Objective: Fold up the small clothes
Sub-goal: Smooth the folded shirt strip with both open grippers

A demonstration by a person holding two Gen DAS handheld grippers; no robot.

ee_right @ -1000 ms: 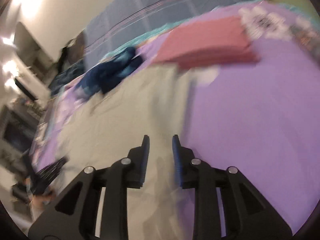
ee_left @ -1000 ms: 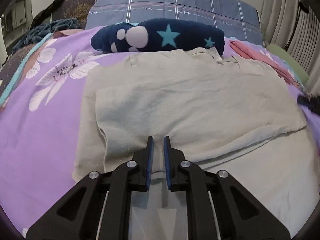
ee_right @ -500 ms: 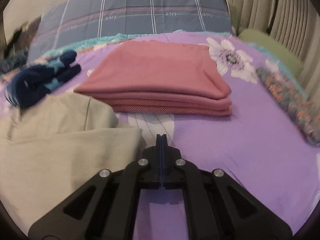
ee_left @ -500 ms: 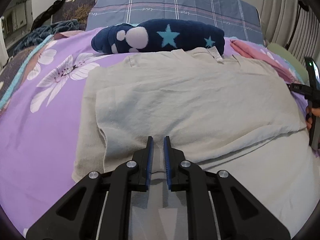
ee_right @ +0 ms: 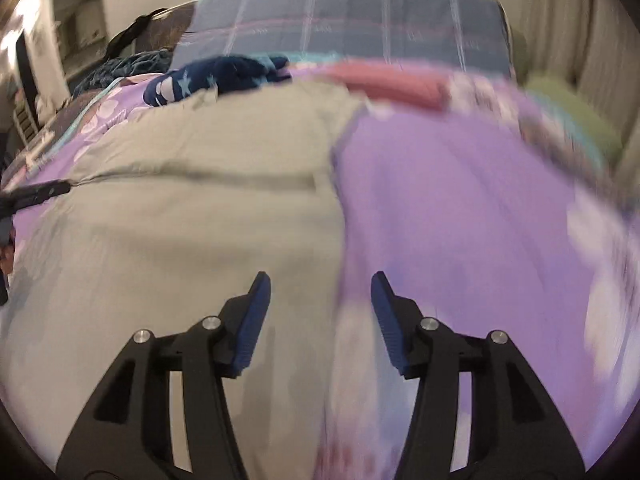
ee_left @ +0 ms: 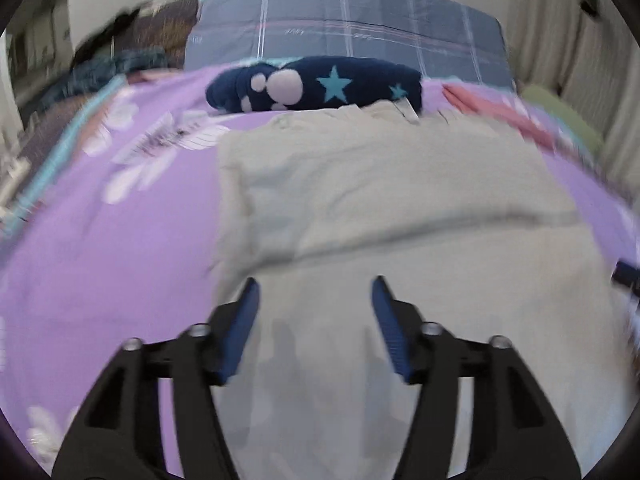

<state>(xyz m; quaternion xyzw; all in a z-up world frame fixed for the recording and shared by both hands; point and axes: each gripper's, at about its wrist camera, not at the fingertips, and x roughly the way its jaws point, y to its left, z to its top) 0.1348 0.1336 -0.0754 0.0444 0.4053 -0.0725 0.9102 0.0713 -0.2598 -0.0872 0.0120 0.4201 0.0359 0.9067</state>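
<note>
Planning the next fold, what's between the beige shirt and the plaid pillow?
In the left wrist view, a navy star plush lies between the shirt and the pillow.

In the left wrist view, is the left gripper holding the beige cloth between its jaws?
No, the left gripper has its jaws spread wide apart above the beige cloth garment, with no fabric pinched between them.
</note>
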